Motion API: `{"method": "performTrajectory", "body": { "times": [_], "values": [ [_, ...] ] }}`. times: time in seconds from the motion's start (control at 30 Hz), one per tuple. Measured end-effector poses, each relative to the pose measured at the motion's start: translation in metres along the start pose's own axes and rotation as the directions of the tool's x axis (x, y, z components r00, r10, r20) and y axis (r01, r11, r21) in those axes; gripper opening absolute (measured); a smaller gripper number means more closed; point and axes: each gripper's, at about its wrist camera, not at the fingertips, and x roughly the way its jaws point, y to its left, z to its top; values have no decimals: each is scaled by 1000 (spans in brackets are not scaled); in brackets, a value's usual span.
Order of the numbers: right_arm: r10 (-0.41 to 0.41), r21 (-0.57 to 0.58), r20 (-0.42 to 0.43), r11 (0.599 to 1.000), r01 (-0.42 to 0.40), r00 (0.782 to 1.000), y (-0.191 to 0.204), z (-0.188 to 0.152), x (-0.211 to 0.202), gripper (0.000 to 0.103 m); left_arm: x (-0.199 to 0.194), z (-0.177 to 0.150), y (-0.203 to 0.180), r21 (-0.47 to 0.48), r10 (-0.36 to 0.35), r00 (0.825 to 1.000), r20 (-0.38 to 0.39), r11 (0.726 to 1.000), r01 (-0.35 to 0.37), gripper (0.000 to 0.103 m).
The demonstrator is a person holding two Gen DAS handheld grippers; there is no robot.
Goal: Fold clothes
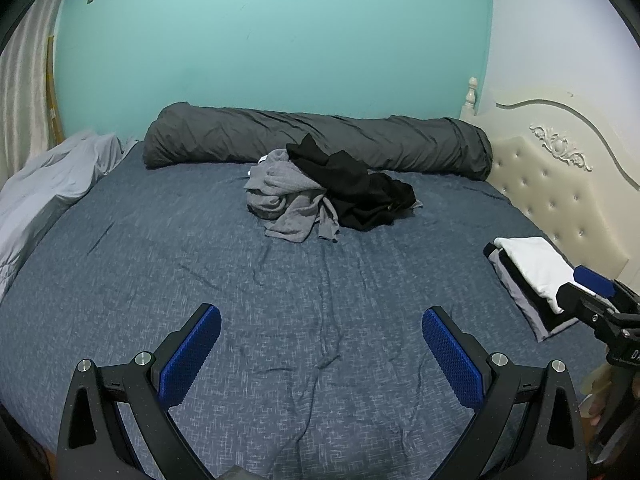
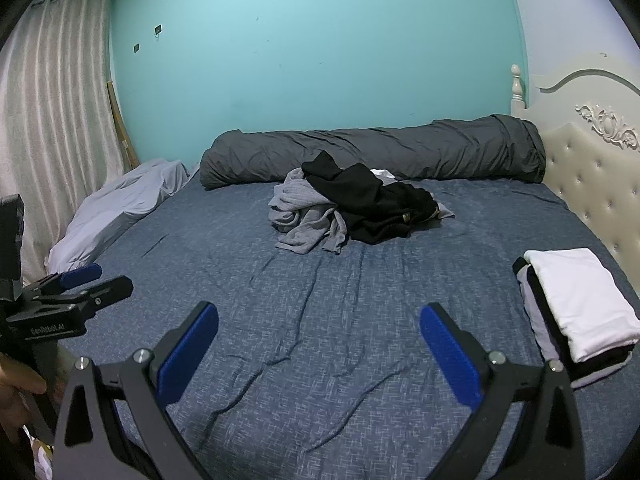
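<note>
I have both grippers hanging above the near part of the bed, tilted down toward the blue sheet, and neither one carries or touches anything. The left gripper has its jaws spread as wide as they go, the blue pads well apart with only bare wrinkled sheet showing between them. The right gripper stands just the same, jaws fully spread and empty, nothing but sheet in the gap. From the left camera I see the tip of the right one at the right edge, and from the right camera the left one shows at the left edge with a bit of the hand that grips it. The clothes I am after lie farther up the bed in a loose heap: a crumpled grey garment on the left with a black garment thrown partly over it, just in front of the long dark grey rolled duvet along the turquoise wall. A folded stack, white on top, sits near the cream padded headboard, well apart from the heap.
</note>
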Motion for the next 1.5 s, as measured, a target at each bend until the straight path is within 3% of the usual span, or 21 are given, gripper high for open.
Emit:
{"method": "performTrajectory", "body": {
  "times": [1.5],
  "values": [
    [-13, 4, 3, 1000, 13, 1000, -4, -2, 0, 101, 1, 0, -4, -7, 3, 1000, 11, 1000, -3, 103]
  ]
}}
